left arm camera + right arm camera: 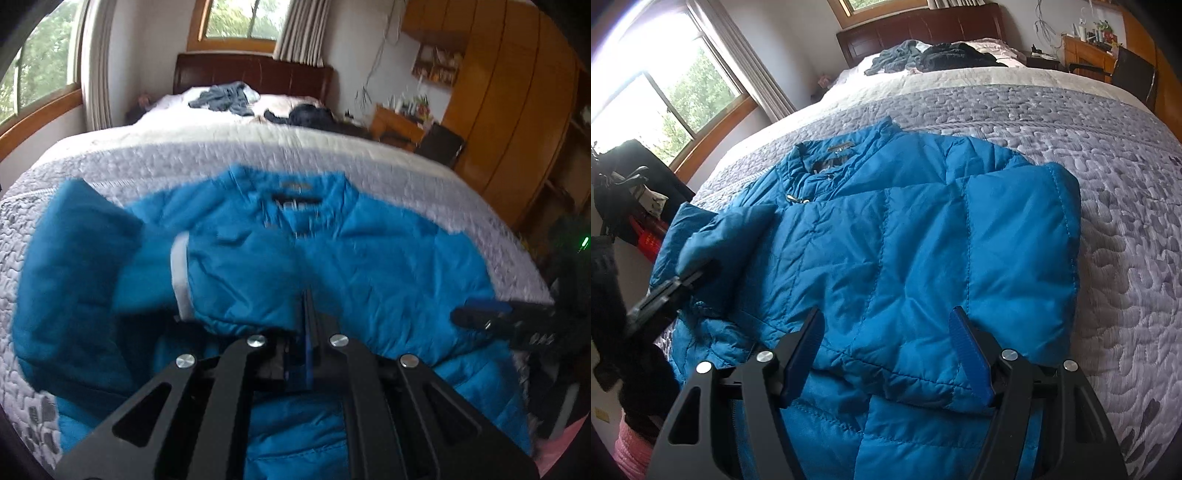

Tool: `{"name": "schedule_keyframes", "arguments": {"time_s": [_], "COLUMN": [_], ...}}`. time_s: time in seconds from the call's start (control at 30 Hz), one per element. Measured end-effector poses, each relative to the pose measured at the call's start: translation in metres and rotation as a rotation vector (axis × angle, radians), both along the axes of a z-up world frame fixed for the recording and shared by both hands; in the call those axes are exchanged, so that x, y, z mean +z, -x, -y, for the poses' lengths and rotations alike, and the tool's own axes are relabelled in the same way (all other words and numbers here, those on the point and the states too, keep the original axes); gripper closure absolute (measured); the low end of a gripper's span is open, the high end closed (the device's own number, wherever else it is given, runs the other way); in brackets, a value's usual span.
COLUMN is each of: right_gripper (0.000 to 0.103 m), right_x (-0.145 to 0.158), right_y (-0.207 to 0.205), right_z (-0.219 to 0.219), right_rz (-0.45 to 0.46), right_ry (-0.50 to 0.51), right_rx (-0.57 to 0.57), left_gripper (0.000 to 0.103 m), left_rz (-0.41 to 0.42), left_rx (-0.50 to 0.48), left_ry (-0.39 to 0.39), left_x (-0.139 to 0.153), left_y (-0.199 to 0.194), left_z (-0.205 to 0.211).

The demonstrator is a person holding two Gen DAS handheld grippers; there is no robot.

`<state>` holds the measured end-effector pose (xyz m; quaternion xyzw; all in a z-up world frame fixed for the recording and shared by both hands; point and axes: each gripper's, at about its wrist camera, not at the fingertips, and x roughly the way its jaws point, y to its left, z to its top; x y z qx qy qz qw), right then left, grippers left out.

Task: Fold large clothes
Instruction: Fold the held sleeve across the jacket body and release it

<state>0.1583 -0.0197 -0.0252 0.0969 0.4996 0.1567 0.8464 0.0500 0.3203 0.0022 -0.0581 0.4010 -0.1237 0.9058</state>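
Observation:
A blue puffer jacket (886, 240) lies front up on the bed, collar (834, 155) pointing away from me. Its right side and sleeve (1015, 236) are folded in over the body. My left gripper (307, 306) is shut, and it seems to pinch the cuff end of the left sleeve (236, 288), which is raised over the jacket's left side. In the right wrist view that left gripper (696, 275) sits at the sleeve's edge. My right gripper (888, 332) hangs open just above the jacket's lower part, with nothing between its blue pads. The right gripper (476, 312) also shows in the blurred left wrist view.
The bed has a grey quilted cover (1108, 184). Loose grey and black clothes (934, 51) are piled near the dark headboard (916, 26). Windows lie to the left, and a wooden desk (1086, 51), chair and wardrobe (517, 110) to the right. A black bag (631, 184) stands beside the bed's left edge.

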Motion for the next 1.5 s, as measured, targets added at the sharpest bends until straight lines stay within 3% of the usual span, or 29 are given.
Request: {"name": "schedule_keyframes", "arguments": {"time_s": [0.17,0.33,0.47,0.53,0.7,0.9,0.93,0.97,1.0,1.03,1.1,1.2,1.33,1.5], "right_gripper": [0.032,0.032,0.032,0.029,0.026,0.027,0.03,0.038,0.053,0.057,0.074,0.083,0.083,0.083], "right_x": [-0.002,0.003,0.018,0.026,0.031,-0.004,-0.007,-0.012,-0.014,-0.015,-0.01,0.007,0.036,0.03], "right_y": [0.0,0.002,0.005,0.003,-0.023,-0.057,-0.059,-0.062,-0.063,-0.063,-0.06,-0.052,-0.044,-0.05], "right_z": [-0.002,-0.004,-0.018,-0.033,-0.103,-0.15,-0.154,-0.158,-0.161,-0.163,-0.165,-0.155,-0.119,-0.077], "right_rz": [-0.001,0.007,0.004,-0.008,-0.1,-0.251,-0.258,-0.263,-0.266,-0.27,-0.248,-0.208,-0.128,-0.146], "right_ry": [0.011,0.008,-0.082,-0.113,-0.168,-0.2,-0.204,-0.21,-0.219,-0.229,-0.217,-0.217,-0.197,-0.224], "right_rx": [0.002,0.004,0.066,0.105,0.237,0.226,0.229,0.239,0.25,0.257,0.272,0.281,0.234,0.151], "left_gripper": [0.091,0.057,0.049,0.038,0.037,0.037,0.037,0.037,0.037,0.037,0.037,0.036,0.035,0.034], "left_rz": [-0.042,-0.033,0.12,0.207,0.266,0.167,0.138,0.122,0.102,0.087,0.075,0.084,0.098,0.052], "left_rx": [-0.091,-0.186,-0.186,-0.122,0.063,0.197,0.226,0.241,0.257,0.269,0.28,0.288,0.252,0.144], "left_ry": [0.035,0.156,0.165,0.156,0.188,0.218,0.215,0.213,0.21,0.212,0.223,0.213,0.169,0.117], "left_x": [-0.007,0.013,0.046,0.061,0.067,0.034,0.026,0.023,0.018,0.015,0.012,0.018,0.029,0.03], "left_y": [0.003,0.034,0.076,0.088,0.083,0.058,0.052,0.05,0.047,0.046,0.046,0.052,0.049,0.027], "left_z": [-0.002,-0.031,-0.073,-0.097,-0.145,-0.175,-0.179,-0.182,-0.186,-0.191,-0.196,-0.2,-0.186,-0.146]}}
